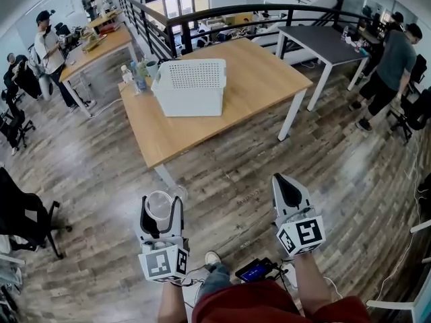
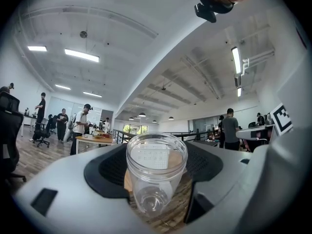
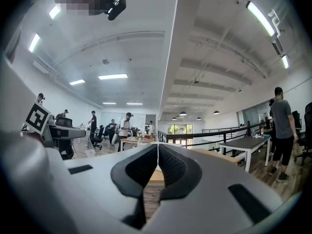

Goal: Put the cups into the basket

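Observation:
A clear plastic cup stands upright between the dark pads of my left gripper, which is shut on it; in the head view the cup shows low and left, above the floor. My right gripper is shut with nothing in it, its pads meeting in the right gripper view. The white perforated basket sits on the wooden table well ahead of both grippers.
Bottles and a cup stand at the table's left edge beside the basket. A grey table is at the back right, a black railing behind. People stand at left and right. A black chair is at left.

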